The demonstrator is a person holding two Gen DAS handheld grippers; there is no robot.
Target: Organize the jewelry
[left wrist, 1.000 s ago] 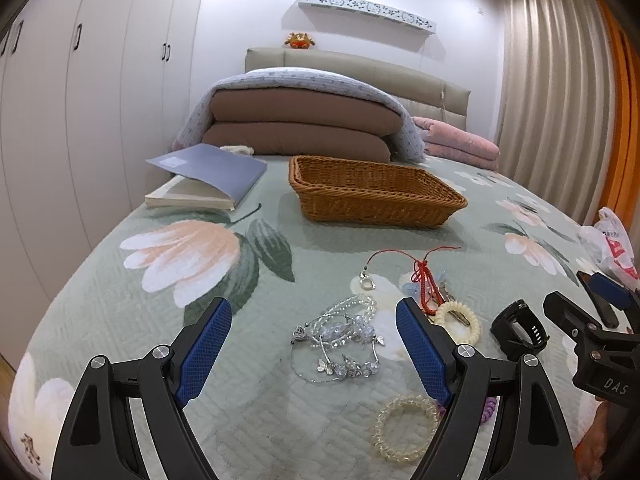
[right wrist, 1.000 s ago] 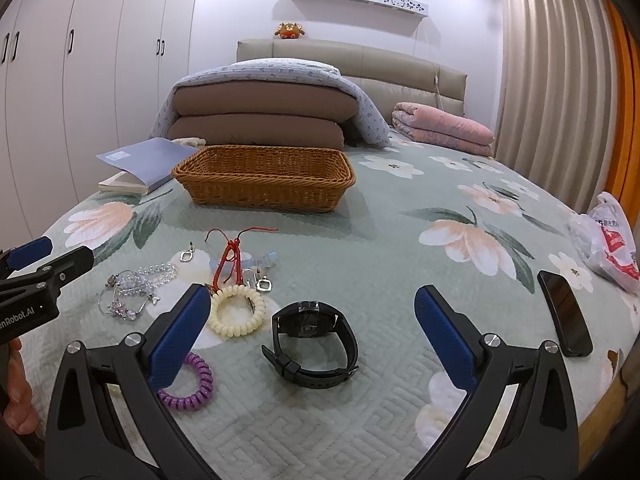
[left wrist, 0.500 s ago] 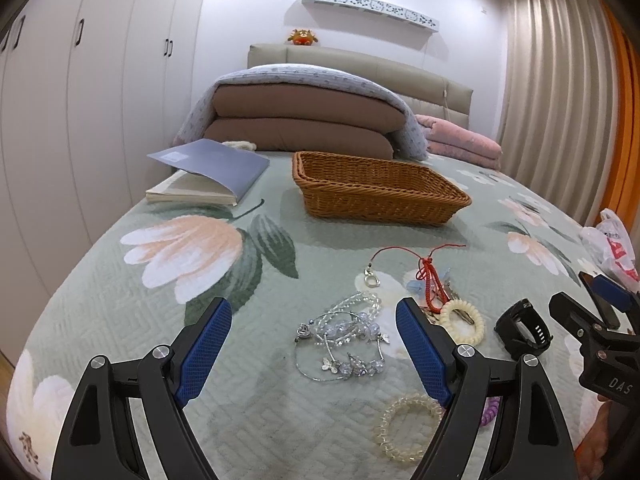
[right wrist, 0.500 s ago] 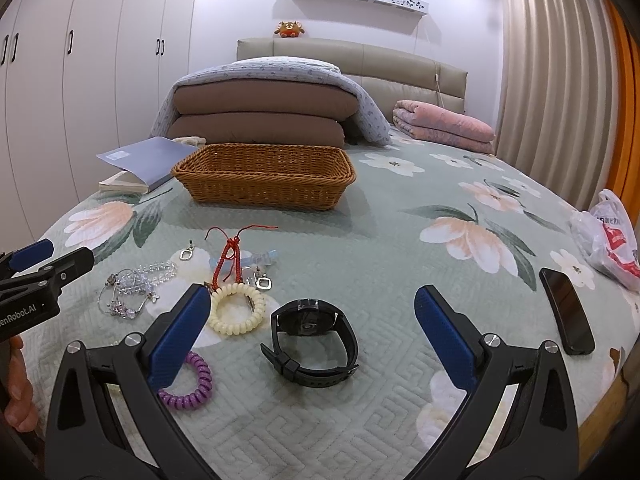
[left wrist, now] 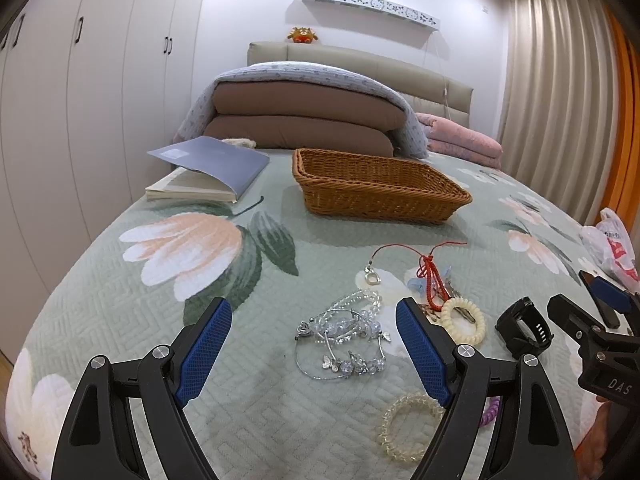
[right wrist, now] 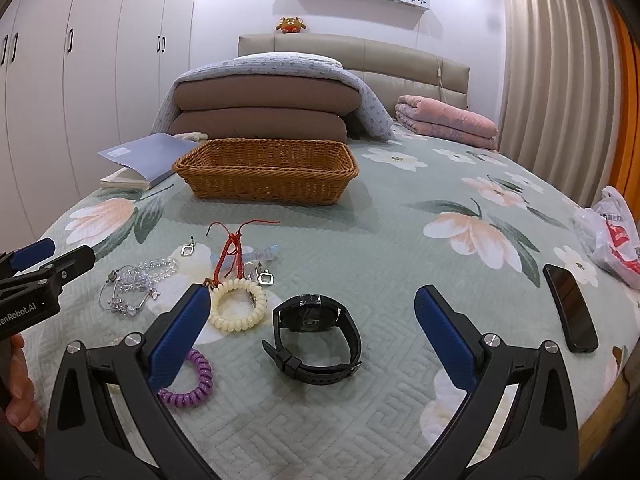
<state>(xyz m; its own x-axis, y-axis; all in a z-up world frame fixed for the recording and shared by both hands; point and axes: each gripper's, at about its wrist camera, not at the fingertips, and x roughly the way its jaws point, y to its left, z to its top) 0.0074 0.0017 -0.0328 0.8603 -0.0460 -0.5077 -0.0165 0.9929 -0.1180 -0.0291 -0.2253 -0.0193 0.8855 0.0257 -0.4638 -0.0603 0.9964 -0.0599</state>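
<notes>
Green quilted bedding [right wrist: 400, 280] printed with large pale flowers fills both views, with white wardrobe doors [left wrist: 80, 100] along the left edge and beige curtains [right wrist: 560, 60] at the upper right. Folded brown and grey bedding [right wrist: 264, 100] is stacked against the headboard at top centre, and a wicker basket [right wrist: 266, 178] sits just below it in the frame, with a blue-covered book [left wrist: 208, 168] to its left. In the left wrist view, the left gripper [left wrist: 312, 354] hangs with its jaws spread wide and nothing between them, framing a tangle of clear bead and silver wire bracelets [left wrist: 344, 332] at lower centre. Above that tangle lies a red cord [left wrist: 430, 276]; a cream coil hair tie [left wrist: 464, 320] lies to its lower right, and a clear coil tie [left wrist: 408, 424] sits near the bottom, partly behind the right-hand finger. In the right wrist view, the right gripper [right wrist: 312, 332] is likewise spread wide and empty, with a black watch [right wrist: 316, 336] lying between its fingers on the bedding. A purple coil tie [right wrist: 192, 380] shows at lower left, partly hidden by the left-hand finger. A dark phone [right wrist: 570, 308] and a plastic bag [right wrist: 608, 236] lie at the right edge.
</notes>
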